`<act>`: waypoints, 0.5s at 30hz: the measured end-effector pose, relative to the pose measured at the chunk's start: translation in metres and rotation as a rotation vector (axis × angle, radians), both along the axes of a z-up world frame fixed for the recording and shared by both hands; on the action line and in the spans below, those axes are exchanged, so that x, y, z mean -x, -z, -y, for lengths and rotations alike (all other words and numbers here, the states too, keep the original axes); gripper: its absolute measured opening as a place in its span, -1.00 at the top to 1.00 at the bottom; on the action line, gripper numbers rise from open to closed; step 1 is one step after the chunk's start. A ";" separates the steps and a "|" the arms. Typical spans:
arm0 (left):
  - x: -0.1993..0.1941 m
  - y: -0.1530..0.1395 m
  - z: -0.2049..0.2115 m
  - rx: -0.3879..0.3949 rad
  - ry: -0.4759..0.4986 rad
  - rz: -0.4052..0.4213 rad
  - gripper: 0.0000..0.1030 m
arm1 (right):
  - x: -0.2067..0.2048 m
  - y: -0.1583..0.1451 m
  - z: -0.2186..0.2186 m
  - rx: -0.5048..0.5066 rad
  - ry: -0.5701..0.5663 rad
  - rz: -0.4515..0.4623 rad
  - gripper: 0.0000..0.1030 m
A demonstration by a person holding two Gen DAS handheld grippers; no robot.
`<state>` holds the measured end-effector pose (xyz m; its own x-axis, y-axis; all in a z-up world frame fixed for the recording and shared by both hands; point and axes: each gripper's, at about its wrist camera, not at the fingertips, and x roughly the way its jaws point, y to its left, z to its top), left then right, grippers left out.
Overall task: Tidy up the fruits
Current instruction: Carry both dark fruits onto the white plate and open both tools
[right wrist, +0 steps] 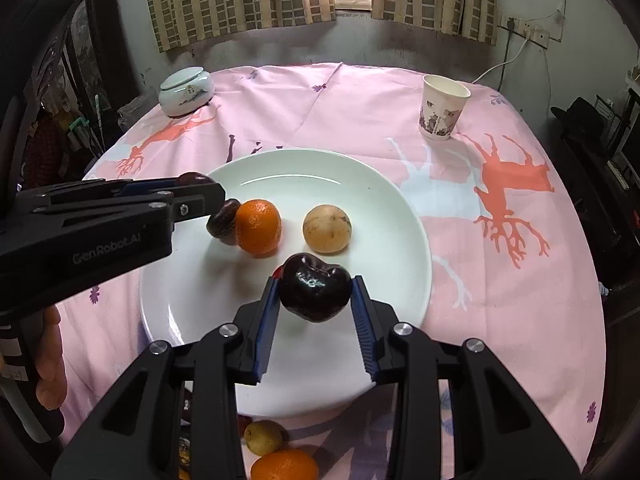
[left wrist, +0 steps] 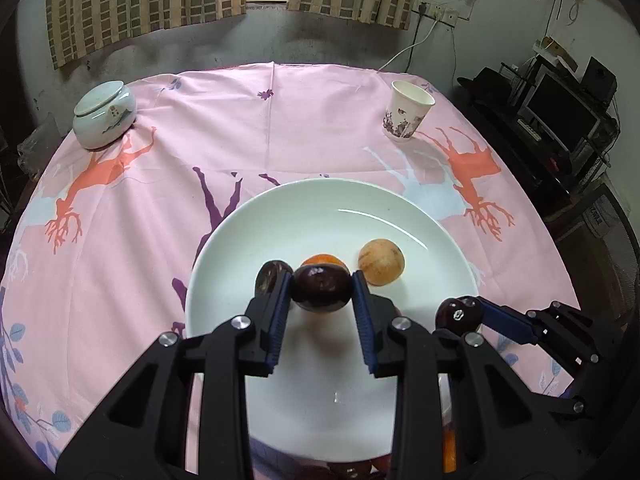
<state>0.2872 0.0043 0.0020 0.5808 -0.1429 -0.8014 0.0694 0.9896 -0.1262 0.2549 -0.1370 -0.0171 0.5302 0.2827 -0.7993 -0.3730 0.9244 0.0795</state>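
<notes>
My left gripper [left wrist: 321, 285] is shut on a dark purple fruit [left wrist: 320, 294] above the white plate [left wrist: 320, 216]. On the plate lie an orange [right wrist: 258, 226], a tan round fruit [right wrist: 327, 228] and another dark fruit [right wrist: 223, 220] that touches the orange. My right gripper [right wrist: 314, 286] is shut on a second, heart-shaped dark purple fruit [right wrist: 314, 292] over the plate's near right part [right wrist: 320, 176]. In the right wrist view the left gripper [right wrist: 196, 186] reaches in from the left over the plate's rim. In the left wrist view the right gripper [left wrist: 460, 316] shows at the plate's right edge.
A pink printed cloth [left wrist: 280, 120] covers the table. A lidded white jar [left wrist: 105, 120] stands at the far left, a paper cup [left wrist: 408, 116] at the far right. Near the front edge lie a yellowish fruit [right wrist: 262, 436] and another orange [right wrist: 284, 465]. A hand [right wrist: 50, 360] holds the left gripper's handle.
</notes>
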 end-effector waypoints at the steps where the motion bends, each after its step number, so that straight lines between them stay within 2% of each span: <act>1: -0.006 0.003 0.001 -0.005 0.001 -0.004 0.39 | -0.004 0.001 0.000 0.003 -0.001 -0.002 0.29; 11: -0.046 0.018 0.012 -0.023 0.005 -0.034 0.37 | -0.032 0.019 -0.001 0.013 0.016 -0.040 0.27; 12: -0.047 0.018 0.014 -0.025 0.007 -0.034 0.35 | -0.034 0.020 -0.001 0.014 0.019 -0.048 0.23; 13: -0.048 0.017 0.016 -0.024 0.007 -0.036 0.33 | -0.035 0.021 0.000 0.021 0.026 -0.053 0.09; 14: -0.047 0.016 0.015 -0.019 0.006 -0.033 0.16 | -0.034 0.020 0.002 0.020 0.031 -0.050 -0.07; 15: -0.045 0.013 0.015 -0.016 0.003 -0.023 -0.05 | -0.033 0.018 0.003 0.021 0.034 -0.042 -0.12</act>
